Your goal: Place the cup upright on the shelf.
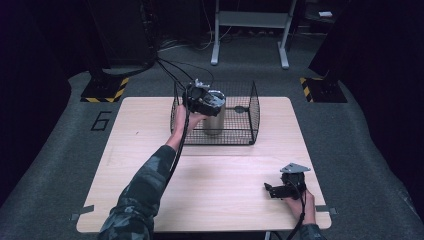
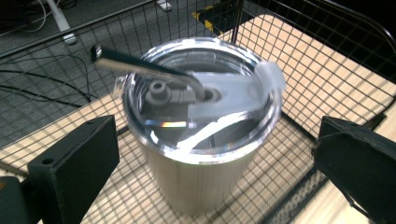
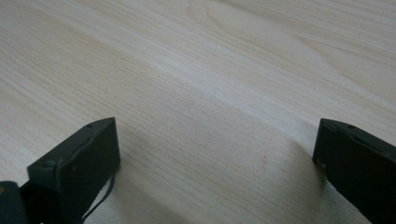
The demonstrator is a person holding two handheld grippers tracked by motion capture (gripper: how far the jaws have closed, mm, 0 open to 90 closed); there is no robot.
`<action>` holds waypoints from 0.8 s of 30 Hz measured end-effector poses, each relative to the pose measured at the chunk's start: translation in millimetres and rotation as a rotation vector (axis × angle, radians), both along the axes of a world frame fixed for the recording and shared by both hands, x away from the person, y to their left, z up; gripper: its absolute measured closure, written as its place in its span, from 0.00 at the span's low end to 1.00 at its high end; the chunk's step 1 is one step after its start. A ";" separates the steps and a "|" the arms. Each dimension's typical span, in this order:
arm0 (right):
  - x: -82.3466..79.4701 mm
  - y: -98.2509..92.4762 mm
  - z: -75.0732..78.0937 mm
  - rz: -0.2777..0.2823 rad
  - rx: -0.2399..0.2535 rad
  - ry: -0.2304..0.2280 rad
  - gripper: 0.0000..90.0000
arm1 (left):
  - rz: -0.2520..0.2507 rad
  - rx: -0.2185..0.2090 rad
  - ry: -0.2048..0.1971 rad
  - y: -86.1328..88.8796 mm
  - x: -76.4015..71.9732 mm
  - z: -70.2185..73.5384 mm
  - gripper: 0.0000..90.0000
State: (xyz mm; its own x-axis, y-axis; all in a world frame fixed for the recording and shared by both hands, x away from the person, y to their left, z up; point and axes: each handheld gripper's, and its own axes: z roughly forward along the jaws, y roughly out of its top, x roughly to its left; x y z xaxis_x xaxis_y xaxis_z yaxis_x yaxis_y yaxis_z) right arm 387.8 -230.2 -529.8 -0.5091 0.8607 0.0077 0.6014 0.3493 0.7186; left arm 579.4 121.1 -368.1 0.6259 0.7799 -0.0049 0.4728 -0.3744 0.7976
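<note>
A steel tumbler [image 1: 214, 120] stands upright inside a black wire basket [image 1: 241, 136] at the back middle of the wooden table [image 1: 225, 175]. My left gripper [image 1: 200, 98] hovers just above and on the near side of it. In the left gripper view the tumbler [image 2: 205, 158] carries a clear lid [image 2: 233, 88] with a bent metal straw [image 2: 140, 65] through it. My left gripper [image 2: 215, 144] is open, with its jaws spread wide on either side of the cup and not touching it. My right gripper [image 1: 272, 190] rests low at the table's front right. In its own view the right gripper [image 3: 215, 144] is open over bare wood.
Basket mesh [image 2: 327, 51] surrounds the tumbler on all sides, with its top open. Cables [image 1: 172, 70] run from the floor behind the table to the left gripper. Hazard-striped stand bases [image 1: 105, 90] and a white frame [image 1: 250, 30] stand on the floor beyond the table.
</note>
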 end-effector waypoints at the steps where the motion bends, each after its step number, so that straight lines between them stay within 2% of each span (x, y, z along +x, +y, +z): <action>1: 0.1 -0.1 0.0 0.001 -0.001 -0.001 0.00 | -0.005 0.005 -0.002 2.3 -3.2 1.5 0.00; 3: 0.1 0.0 0.0 0.001 0.000 0.000 0.00 | -0.012 0.023 -0.009 7.8 -9.8 5.2 0.00; 9: 0.1 -0.3 0.0 0.003 -0.005 -0.001 0.00 | -0.034 0.002 -0.037 22.4 -33.2 20.1 0.00; 10: 0.1 -0.3 0.0 0.003 -0.005 -0.001 0.00 | -0.044 0.000 -0.051 26.5 -42.4 25.0 0.00; 11: 0.1 -0.3 -0.1 0.003 -0.005 -0.001 0.00 | -0.044 0.000 -0.051 26.5 -42.4 25.0 0.00; 12: 0.1 -0.3 -0.1 0.003 -0.004 -0.001 0.00 | -0.054 -0.010 -0.059 29.6 -51.4 28.8 0.00; 13: 0.1 -0.3 0.0 0.003 -0.005 -0.001 0.00 | -0.054 -0.010 -0.059 29.6 -51.4 28.8 0.00; 15: 0.0 -0.2 -0.1 0.002 -0.004 -0.001 0.00 | -0.075 -0.012 -0.070 35.7 -65.3 34.2 0.00; 18: 0.0 -0.2 -0.1 0.002 -0.004 -0.001 0.00 | -0.084 -0.006 -0.081 40.2 -73.8 37.0 0.00; 19: 0.0 -0.2 -0.1 0.002 -0.004 -0.001 0.00 | -0.095 -0.007 -0.084 46.6 -84.7 39.6 0.00; 20: 0.0 -0.2 -0.1 0.002 -0.004 -0.001 0.00 | -0.095 -0.007 -0.084 46.6 -84.7 39.6 0.00; 23: 0.1 -0.3 -0.1 0.003 -0.005 -0.002 0.00 | -0.097 -0.010 -0.097 56.0 -99.7 40.4 0.00; 24: 0.0 -0.2 -0.1 0.002 -0.005 -0.001 0.00 | -0.098 -0.008 -0.098 63.1 -109.4 39.1 0.00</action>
State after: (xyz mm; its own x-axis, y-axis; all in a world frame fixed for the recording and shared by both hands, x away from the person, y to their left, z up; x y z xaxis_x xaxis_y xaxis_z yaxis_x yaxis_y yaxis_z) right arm 387.8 -230.4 -529.9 -0.5107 0.8597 0.0032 0.5998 0.3537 0.7177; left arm 469.9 184.2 -328.9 0.6966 0.7154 0.0537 0.3543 -0.4081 0.8414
